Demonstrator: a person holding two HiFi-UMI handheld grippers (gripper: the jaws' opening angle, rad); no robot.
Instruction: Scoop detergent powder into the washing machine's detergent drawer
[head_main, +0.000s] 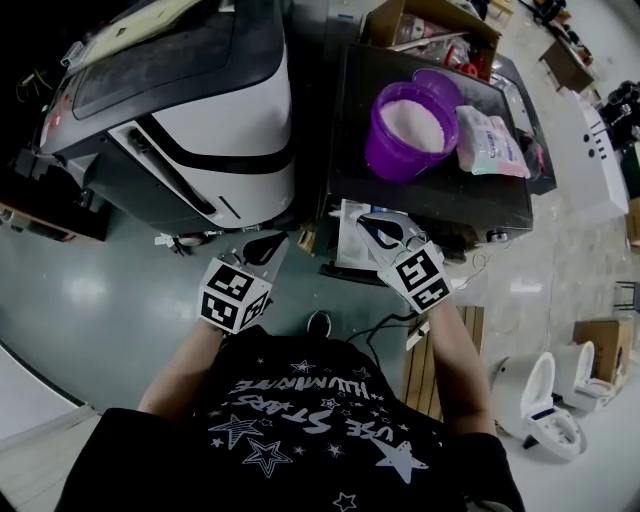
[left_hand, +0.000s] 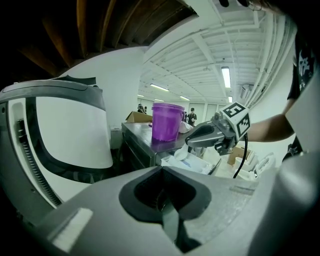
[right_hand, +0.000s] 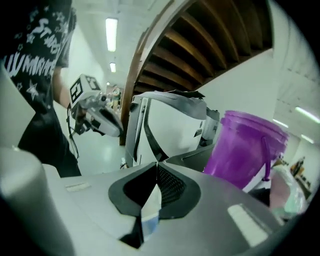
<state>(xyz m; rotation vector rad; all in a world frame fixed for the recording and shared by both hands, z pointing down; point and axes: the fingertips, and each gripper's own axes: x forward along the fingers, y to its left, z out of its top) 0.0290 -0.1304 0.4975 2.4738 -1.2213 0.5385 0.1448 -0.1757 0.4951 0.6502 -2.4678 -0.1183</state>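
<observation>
Dark surface (head_main: 440, 195) carries the bucket (head_main: 385, 157) of powder (head_main: 415, 120) beside the washer (head_main: 200, 110). Left gripper (head_main: 262, 246) and right gripper (head_main: 385, 232) hang closed (nothing held); one should open before reaching the bucket.

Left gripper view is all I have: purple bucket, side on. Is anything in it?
Observer: Yes, the head view shows that the purple bucket holds white powder.
Operator: What's next to it?
Observer: A soft pouch lies beside it on the dark table, on the side away from the washing machine.
Operator: And the other jaws?
Observer: The right gripper has its jaws together in its own view, with nothing between them.
</observation>
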